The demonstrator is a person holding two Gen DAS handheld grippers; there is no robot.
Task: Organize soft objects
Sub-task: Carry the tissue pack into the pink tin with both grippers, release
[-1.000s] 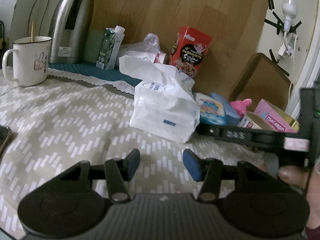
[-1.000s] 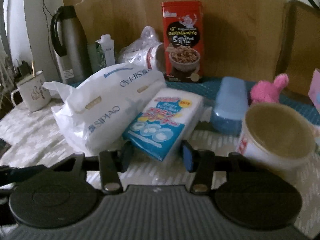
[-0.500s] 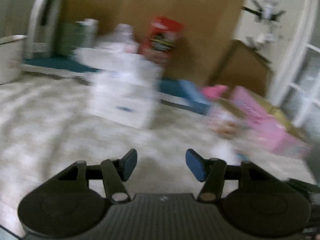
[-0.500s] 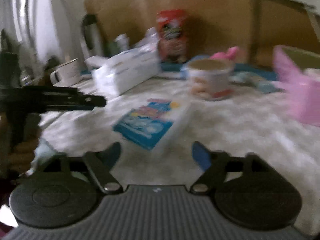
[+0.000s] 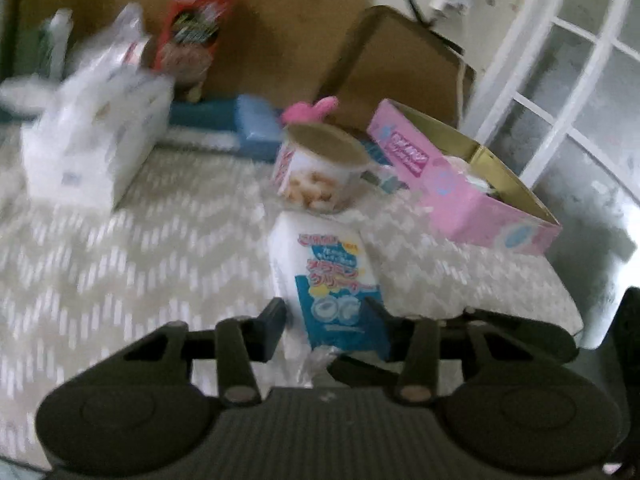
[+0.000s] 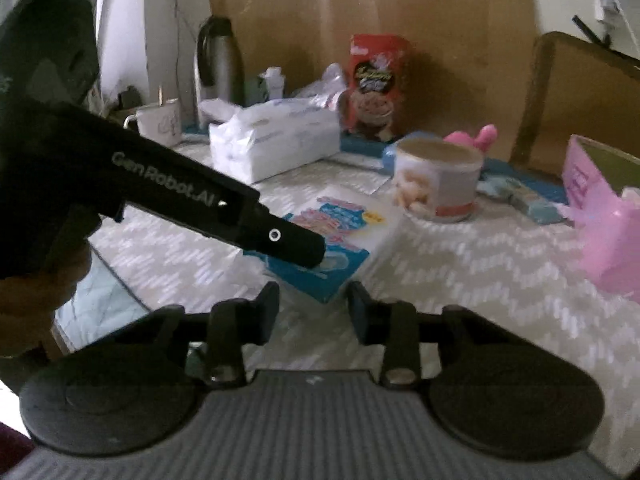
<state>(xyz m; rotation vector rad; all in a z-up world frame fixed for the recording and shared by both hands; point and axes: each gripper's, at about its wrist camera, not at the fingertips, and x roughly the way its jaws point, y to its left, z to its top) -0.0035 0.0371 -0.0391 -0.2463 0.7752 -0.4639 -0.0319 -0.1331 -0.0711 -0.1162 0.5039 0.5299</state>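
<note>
The task appears to be at an early stage: the pink box at the right of the table stands open with some pale contents inside, while most soft items lie outside it. The sponge pack, white with a blue printed label, lies flat on the tablecloth near the front edge. The left gripper has its jaws spread to either side of the near end of the pack; whether the pads touch the wrapper cannot be determined. The right gripper hovers just short of the same pack, jaws spread and empty. Still outside the box are the white tissue pack, the pink plush toy and a blue pouch. A lidded snack cup stands just behind the sponge pack. The surface is a table covered in a beige cloth with a white chevron pattern. At the back, a red cereal box, a steel thermos and a mug stand before a brown board; a white-framed window is at the right.
</note>
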